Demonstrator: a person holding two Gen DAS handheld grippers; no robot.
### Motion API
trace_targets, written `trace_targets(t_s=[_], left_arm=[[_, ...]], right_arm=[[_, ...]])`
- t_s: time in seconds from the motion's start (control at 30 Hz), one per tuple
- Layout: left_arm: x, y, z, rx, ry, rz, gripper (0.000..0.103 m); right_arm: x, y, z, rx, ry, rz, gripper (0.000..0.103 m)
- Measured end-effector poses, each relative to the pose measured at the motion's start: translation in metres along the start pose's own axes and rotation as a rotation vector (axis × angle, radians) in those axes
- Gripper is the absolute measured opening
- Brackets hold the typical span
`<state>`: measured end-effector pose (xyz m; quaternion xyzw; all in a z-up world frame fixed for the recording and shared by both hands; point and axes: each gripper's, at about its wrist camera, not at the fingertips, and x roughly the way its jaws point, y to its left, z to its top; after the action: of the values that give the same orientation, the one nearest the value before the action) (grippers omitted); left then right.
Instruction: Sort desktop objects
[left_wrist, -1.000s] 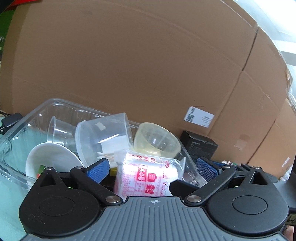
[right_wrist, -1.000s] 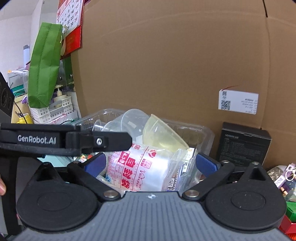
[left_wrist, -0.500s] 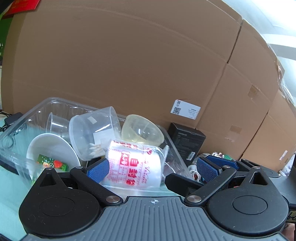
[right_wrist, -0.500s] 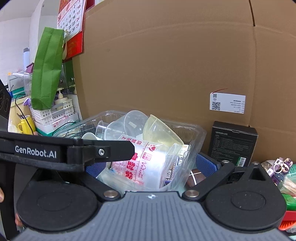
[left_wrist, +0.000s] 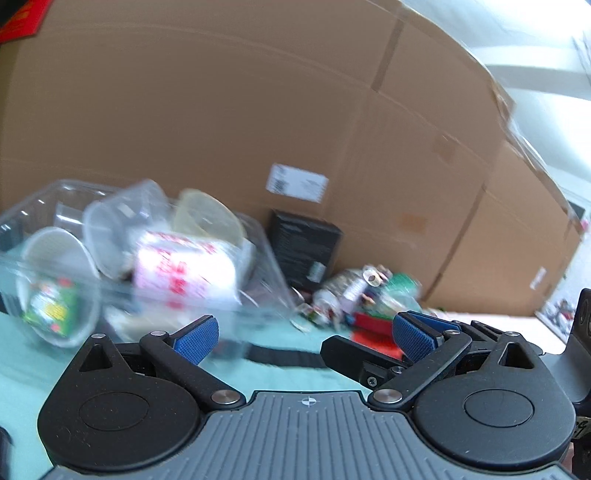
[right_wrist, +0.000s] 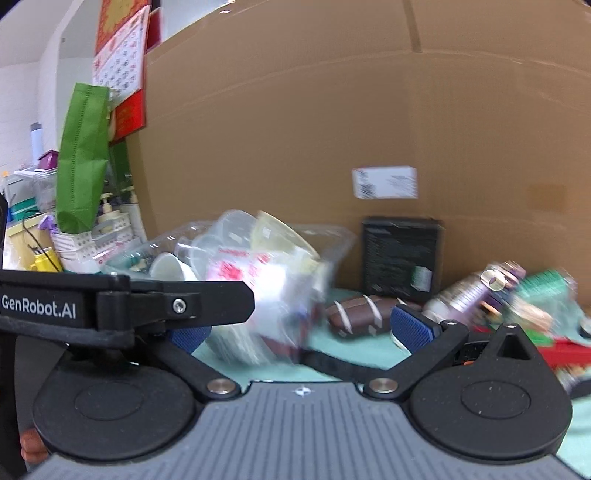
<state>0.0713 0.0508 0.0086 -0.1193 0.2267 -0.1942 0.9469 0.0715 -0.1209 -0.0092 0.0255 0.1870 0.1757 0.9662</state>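
A clear plastic bin (left_wrist: 266, 254) (right_wrist: 332, 240) on the green mat holds a red-printed white cup (left_wrist: 184, 269) (right_wrist: 251, 280), clear cups, a yellowish bowl (left_wrist: 207, 221) and a white bowl (left_wrist: 51, 243). Both views are motion-blurred. My left gripper (left_wrist: 306, 332) is open, back from the bin, with nothing between its blue pads. My right gripper (right_wrist: 299, 332) is open too, empty, with the left gripper's black finger (right_wrist: 177, 302) crossing its left side. A brown football-shaped object (right_wrist: 362, 314) lies right of the bin.
A big cardboard box (left_wrist: 258, 110) forms the back wall. A black box (left_wrist: 303, 251) (right_wrist: 400, 254) stands against it. A pile of small colourful items (left_wrist: 369, 291) (right_wrist: 517, 291) lies at the right. A green bag (right_wrist: 81, 155) and baskets stand far left.
Both grippers have pulled back and swung right, away from the bin. The printed cup stays in the bin, and the pile and football-shaped object have come into view.
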Motion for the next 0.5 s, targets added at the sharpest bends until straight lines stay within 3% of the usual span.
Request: trace_targets(t_s=[0.2,0.5], left_arm=[[0.024,-0.039,-0.035,0.015,0.070,-0.092,0.103],[0.077,-0.075,-0.053,0.053,0.151,-0.130,0.103]], right_arm=[[-0.030,-0.042,-0.034,0.067,0.018,-0.107,0.103],[-0.034,-0.100,-0.062,0.105,0.038,-0.252,0.103]])
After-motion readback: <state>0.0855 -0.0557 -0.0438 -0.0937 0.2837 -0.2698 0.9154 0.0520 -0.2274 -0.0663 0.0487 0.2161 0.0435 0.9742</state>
